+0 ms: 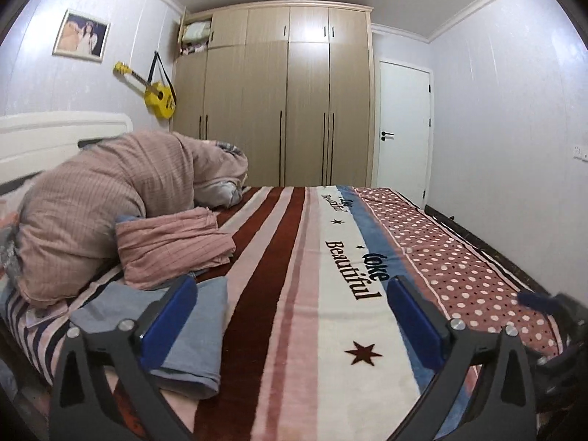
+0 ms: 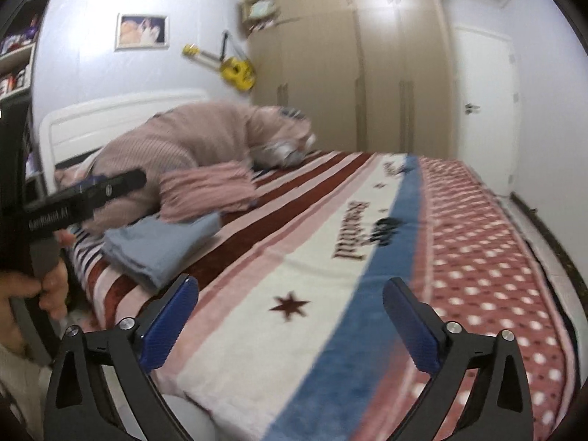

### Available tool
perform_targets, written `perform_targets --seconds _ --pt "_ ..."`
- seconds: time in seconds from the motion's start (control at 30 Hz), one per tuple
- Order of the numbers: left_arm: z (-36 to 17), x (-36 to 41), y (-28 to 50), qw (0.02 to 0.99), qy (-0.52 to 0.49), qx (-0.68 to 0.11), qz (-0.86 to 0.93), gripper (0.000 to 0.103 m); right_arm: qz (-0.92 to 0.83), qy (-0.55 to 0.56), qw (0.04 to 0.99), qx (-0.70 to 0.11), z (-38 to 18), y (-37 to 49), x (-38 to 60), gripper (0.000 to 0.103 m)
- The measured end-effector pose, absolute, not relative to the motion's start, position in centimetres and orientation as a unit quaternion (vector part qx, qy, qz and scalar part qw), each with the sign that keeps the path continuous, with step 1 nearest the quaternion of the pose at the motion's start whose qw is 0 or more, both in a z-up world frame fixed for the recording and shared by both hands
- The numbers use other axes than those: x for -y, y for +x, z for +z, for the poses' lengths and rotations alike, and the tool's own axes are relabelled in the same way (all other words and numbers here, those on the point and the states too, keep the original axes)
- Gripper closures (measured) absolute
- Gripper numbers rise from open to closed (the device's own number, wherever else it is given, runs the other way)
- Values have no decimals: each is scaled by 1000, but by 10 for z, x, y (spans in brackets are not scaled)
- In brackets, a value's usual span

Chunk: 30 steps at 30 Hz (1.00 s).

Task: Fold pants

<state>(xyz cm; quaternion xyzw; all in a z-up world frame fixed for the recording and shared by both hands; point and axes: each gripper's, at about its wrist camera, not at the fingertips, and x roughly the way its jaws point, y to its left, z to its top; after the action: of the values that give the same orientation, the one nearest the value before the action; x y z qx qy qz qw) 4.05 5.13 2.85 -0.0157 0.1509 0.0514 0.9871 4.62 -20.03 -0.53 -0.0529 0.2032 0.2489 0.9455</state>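
Your left gripper (image 1: 292, 316) and right gripper (image 2: 290, 316) fingers spread wide, empty — blue pants (image 1: 176, 334) lie folded, near-left on the bed (image 1: 330, 294), likely done.

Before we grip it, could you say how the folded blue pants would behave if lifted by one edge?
The blue pants look like soft cloth, so probably floppy. The stacked layers would likely fall open. Probably light, as they barely dent the blanket.

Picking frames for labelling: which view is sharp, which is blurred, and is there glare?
Left wrist view: sharp, the blanket lettering is readable, with mild glare on the wardrobe. Right wrist view: motion-blurred throughout, lettering smeared, and stronger glare on the wardrobe.
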Motion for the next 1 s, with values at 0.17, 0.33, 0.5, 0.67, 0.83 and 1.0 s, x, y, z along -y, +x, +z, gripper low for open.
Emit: perform_targets --seconds 0.17,0.33,0.5,0.67,0.83,1.0 --pt "30 -35 34 989 -20 -142 33 1 214 -57 961 -167 12 26 227 1" --pt "30 -31 32 989 -26 -144 24 1 200 -52 967 -146 24 13 239 1" --pt "29 -29 32 988 -27 -148 16 1 201 -49 967 -147 28 9 242 1" --pt "29 -29 32 988 -32 -151 12 1 200 -44 967 -150 28 10 244 1" --pt "29 -29 28 988 -28 -149 14 1 201 -44 967 -151 28 9 244 1" --pt "32 -28 24 989 -31 -143 12 1 202 -40 967 -151 27 9 243 1"
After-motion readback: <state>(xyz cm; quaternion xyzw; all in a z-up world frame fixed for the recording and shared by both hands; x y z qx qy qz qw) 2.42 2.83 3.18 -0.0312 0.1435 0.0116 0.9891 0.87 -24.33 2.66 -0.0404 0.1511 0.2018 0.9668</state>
